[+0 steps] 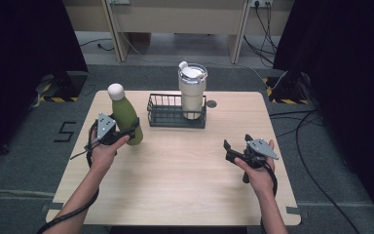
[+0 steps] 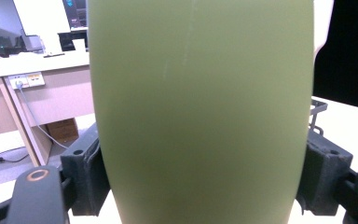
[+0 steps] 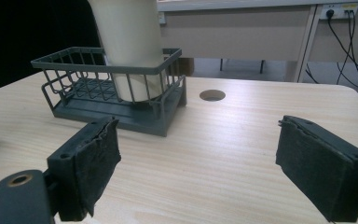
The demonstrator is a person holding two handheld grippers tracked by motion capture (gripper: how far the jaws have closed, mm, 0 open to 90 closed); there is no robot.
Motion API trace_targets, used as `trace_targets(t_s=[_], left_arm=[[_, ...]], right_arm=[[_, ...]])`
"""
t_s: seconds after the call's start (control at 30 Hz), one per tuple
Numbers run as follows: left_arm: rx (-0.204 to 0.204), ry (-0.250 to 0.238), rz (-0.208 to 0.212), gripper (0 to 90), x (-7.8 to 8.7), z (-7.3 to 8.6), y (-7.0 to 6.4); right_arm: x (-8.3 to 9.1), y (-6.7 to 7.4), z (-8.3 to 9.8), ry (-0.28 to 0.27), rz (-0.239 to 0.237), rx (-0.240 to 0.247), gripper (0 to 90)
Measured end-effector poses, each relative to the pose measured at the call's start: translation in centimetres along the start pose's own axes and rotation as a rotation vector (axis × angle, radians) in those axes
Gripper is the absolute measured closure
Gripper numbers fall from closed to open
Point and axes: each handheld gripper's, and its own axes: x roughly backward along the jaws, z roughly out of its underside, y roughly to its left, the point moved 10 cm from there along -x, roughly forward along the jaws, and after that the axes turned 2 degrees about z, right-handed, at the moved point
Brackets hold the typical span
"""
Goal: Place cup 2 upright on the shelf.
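While the green bottle (image 1: pixel 125 118) sits clamped in the left gripper (image 1: pixel 126 132), it looks like a smooth, rigid metal flask: stiff, not fragile, but slick on that matte curved wall, and likely hefty if filled. Pads (image 2: pixel 85 175) press on both flanks at the lower-mid body, its widest part; sensible hold, since the neck tapers and would slip. Long axis runs near vertical, tilted a little, white cap (image 1: pixel 116 90) up and leaning toward the far left. Bottle is at the table's (image 1: pixel 185 190) left side, just left of the wire basket (image 1: pixel 175 117); whether its base touches the wood, I can't tell. Cream tumbler (image 1: pixel 192 92) stands upright in the basket's right half. Right gripper (image 1: pixel 237 147) hovers near the right edge, jaws parted, nothing between them.
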Motion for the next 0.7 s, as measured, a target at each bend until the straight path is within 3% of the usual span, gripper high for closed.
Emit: trace_targets(t_s=[0.7], left_arm=[[-0.012, -0.03, 0.028, 19.6, -1.8, -2.2, -1.2]], right_arm=[[0.0, -0.2, 0.1, 0.002, 0.002, -0.002, 13.8]])
